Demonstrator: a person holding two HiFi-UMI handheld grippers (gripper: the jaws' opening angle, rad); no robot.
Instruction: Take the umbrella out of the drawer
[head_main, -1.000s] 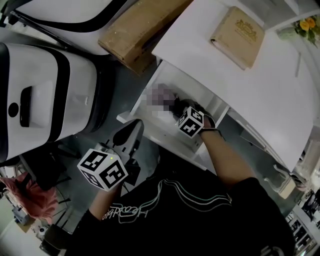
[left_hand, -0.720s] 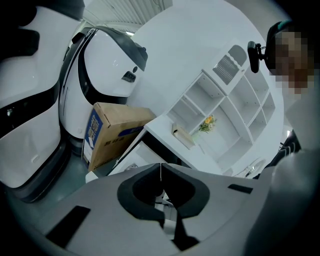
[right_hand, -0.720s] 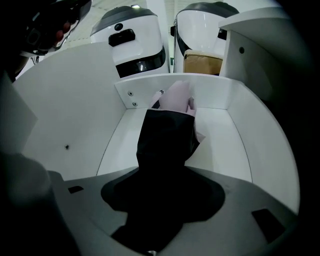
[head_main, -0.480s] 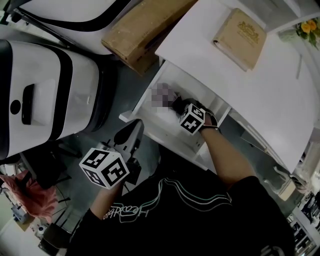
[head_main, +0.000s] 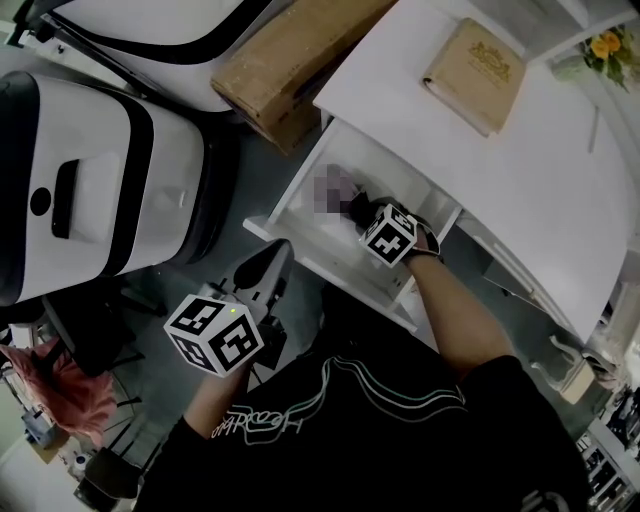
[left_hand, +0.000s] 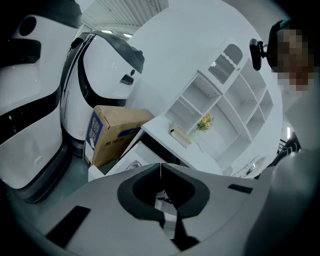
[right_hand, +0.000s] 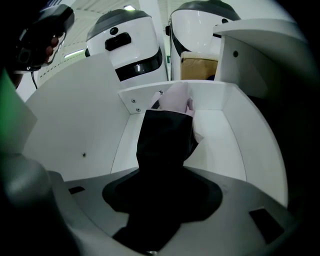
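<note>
A folded black umbrella (right_hand: 165, 140) lies lengthwise in the open white drawer (right_hand: 220, 140), its far end against a pale bundle (right_hand: 176, 99). My right gripper (right_hand: 165, 176) points steeply down into the drawer, its jaws closing with the umbrella filling the gap between them. In the head view, the right gripper (head_main: 362, 217) reaches into the drawer (head_main: 292, 205) and only a dark bit of the umbrella (head_main: 357, 206) shows beyond its marker cube. My left gripper (head_main: 274, 258) hangs outside the drawer's front, shut and holding nothing; the left gripper view shows the left gripper (left_hand: 161, 167) with its jaws meeting.
The white desk top (head_main: 520, 170) carries a tan book (head_main: 475, 68) and yellow flowers (head_main: 608, 45). A cardboard box (head_main: 290, 55) stands left of the desk. A large white and black machine (head_main: 90, 180) fills the left side. White shelves (left_hand: 225, 105) rise behind the desk.
The head view has shifted a little. Both grippers hold their places relative to the drawer.
</note>
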